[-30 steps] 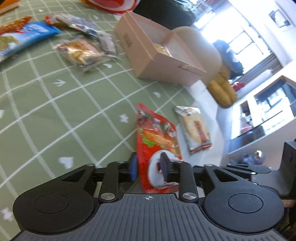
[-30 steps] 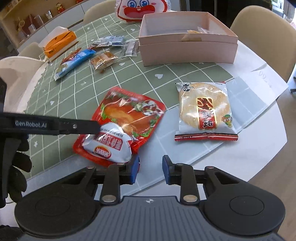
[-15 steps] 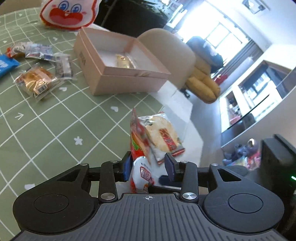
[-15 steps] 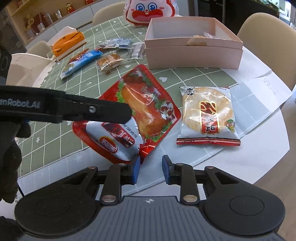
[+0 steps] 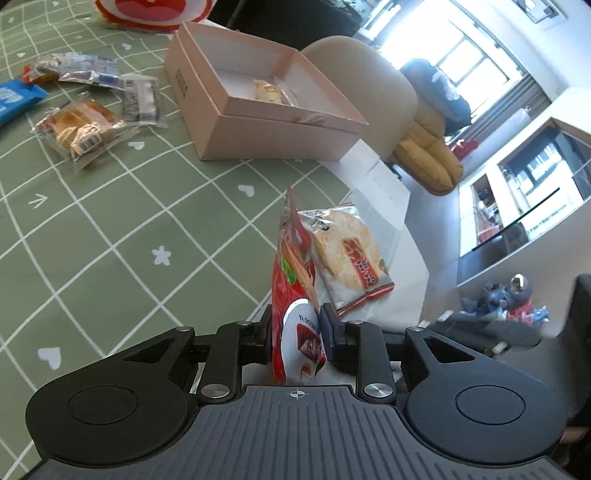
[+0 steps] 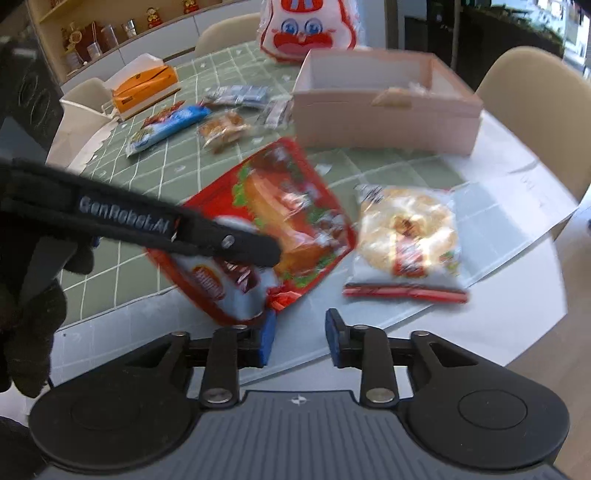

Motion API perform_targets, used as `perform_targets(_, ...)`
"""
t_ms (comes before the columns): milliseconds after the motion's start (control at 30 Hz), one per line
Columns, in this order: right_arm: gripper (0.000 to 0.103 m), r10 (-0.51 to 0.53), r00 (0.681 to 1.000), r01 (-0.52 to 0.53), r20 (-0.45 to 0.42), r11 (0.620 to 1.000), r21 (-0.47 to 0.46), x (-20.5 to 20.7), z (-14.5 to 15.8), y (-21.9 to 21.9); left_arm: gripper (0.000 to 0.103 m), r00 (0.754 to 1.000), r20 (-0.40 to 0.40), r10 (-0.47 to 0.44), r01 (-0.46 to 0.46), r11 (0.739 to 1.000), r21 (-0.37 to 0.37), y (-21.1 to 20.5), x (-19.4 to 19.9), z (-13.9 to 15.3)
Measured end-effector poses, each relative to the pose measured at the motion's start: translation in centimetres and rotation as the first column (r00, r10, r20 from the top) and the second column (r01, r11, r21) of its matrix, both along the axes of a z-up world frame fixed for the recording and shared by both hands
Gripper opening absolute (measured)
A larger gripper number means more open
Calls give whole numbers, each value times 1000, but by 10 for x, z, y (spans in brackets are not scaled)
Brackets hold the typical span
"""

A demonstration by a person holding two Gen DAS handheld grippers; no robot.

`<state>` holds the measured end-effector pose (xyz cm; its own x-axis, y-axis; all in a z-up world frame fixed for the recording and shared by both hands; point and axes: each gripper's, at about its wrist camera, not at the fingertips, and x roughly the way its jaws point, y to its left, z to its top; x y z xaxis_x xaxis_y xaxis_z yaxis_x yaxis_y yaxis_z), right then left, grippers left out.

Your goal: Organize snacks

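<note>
My left gripper [image 5: 297,338] is shut on a red snack bag [image 5: 293,288] and holds it edge-on, lifted off the table. In the right wrist view the same red bag [image 6: 273,221] hangs from the left gripper's arm [image 6: 155,225] above the green tablecloth. A rice cracker pack [image 5: 347,254] lies flat on white paper to its right; it also shows in the right wrist view [image 6: 406,236]. An open pink box [image 5: 258,99] with a small snack inside stands beyond [image 6: 384,107]. My right gripper [image 6: 300,338] is open and empty at the table's near edge.
Several small snack packs [image 5: 81,125] lie left of the box, with a blue packet [image 6: 166,125] and an orange tissue box [image 6: 144,85] further off. A red-and-white cartoon bag [image 6: 306,29] stands behind the box. Beige chairs [image 6: 535,99] ring the table.
My left gripper closed on the red bag and lifted it off the table, tipping it upright and carrying it towards the box. The right gripper stayed open and moved slightly forward.
</note>
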<state>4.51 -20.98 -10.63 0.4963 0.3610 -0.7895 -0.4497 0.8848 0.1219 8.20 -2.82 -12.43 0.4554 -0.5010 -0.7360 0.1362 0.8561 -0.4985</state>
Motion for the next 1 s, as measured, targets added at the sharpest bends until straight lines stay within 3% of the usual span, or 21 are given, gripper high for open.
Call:
perform_targets(33,57,-24,999,24,42,1000,-9,1,6,-3,29,1000,-2,1,-1,1000,3,0,-1,1)
perform_targets(100,71,-73,991,77,113,997,-31,5,11,-8,29,1000,-5,2,-2,1000,9,1,-3,2)
perform_targets(200,71,-137,981,148,141,986,-73,22,9,-13,29,1000,-5,6,-6,1000,17,2,-7,3)
perform_targets(400,71,-255,966,257,44,964,-63,66,-16,-33,29,1000,7,6,-6,1000,29,6,-23,9)
perform_targets(467,73,-269,963,270,11,963,-19,73,-20,-40,29,1000,9,5,-6,999,40,5,-28,11)
perform_targets(567,73,-211,977,212,-31,977,11,77,-21,-40,28,1000,6,18,-18,999,39,7,-32,16)
perform_targets(767,72,-97,995,96,-26,993,-65,87,-18,-21,28,999,37,32,-33,999,39,8,-29,41)
perform_targets(900,71,-30,1000,30,7,999,-22,87,17,-31,28,998,60,36,-36,999,-6,10,-21,69)
perform_targets(1000,71,-3,994,0,109,1000,31,90,67,-46,28,986,156,63,-60,998,-21,12,-6,108)
